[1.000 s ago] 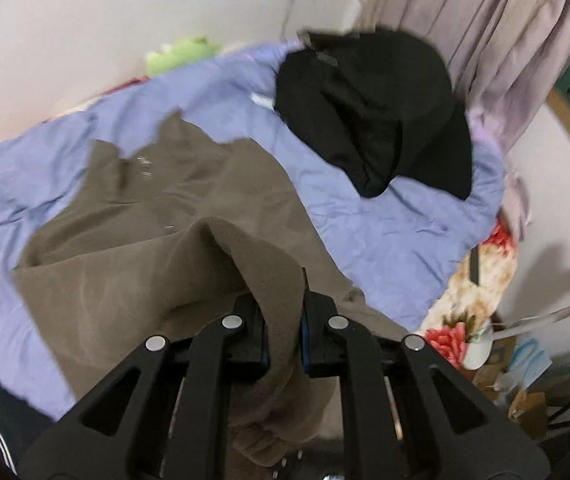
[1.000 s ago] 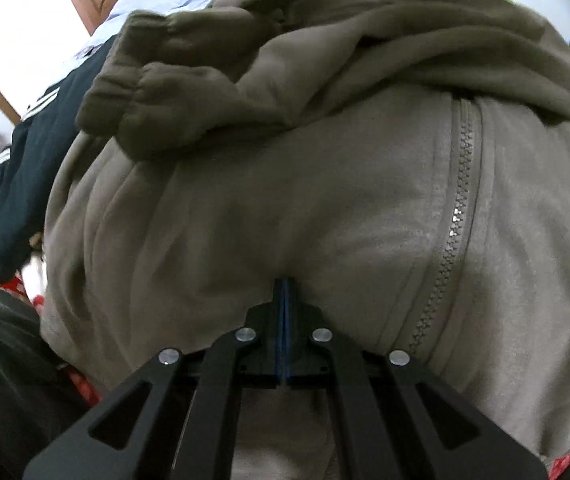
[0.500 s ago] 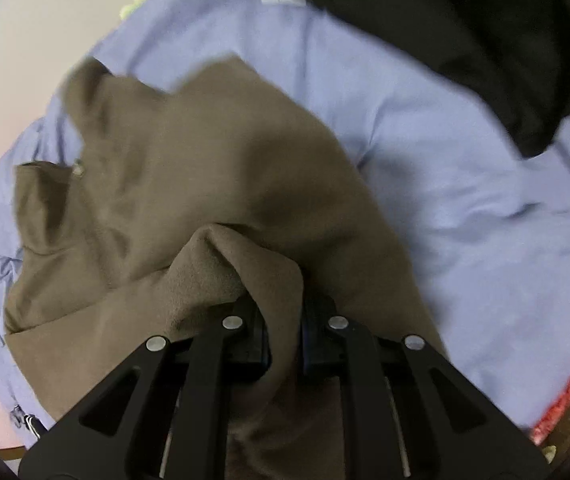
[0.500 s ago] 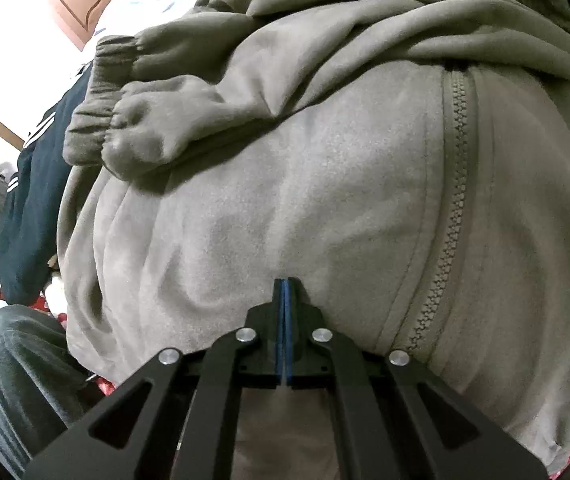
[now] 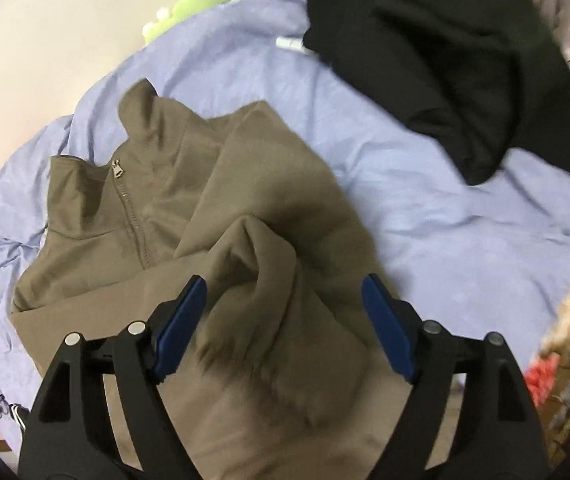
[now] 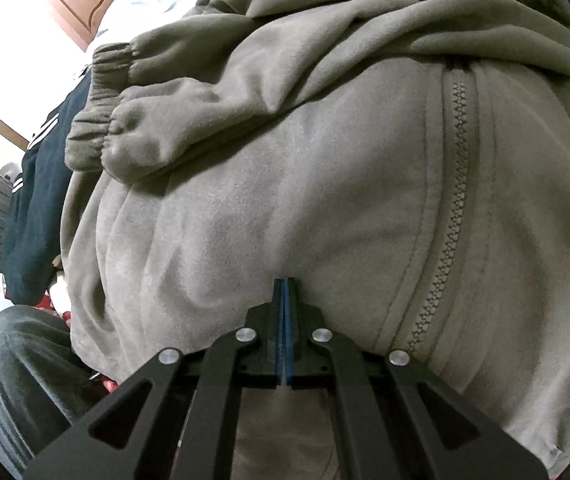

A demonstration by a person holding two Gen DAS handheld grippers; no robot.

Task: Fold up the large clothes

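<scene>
A brown zip-up fleece jacket lies on a lavender bedsheet, collar and zipper toward the upper left. My left gripper is open, its blue pads either side of a raised fold of the jacket that is slipping free. In the right wrist view the same jacket fills the frame, with its zipper and an elastic cuff showing. My right gripper is shut against the jacket's lower part; whether it pinches fabric is hidden by the closed pads.
A black garment lies on the sheet at the upper right. A green plush toy sits by the wall. A dark navy striped garment lies left of the jacket. A person's jeans-clad leg is at the lower left.
My left gripper has opened and let go of the jacket fold it held. The jacket's collar and zipper now lie spread on the sheet. The right gripper stays shut.
</scene>
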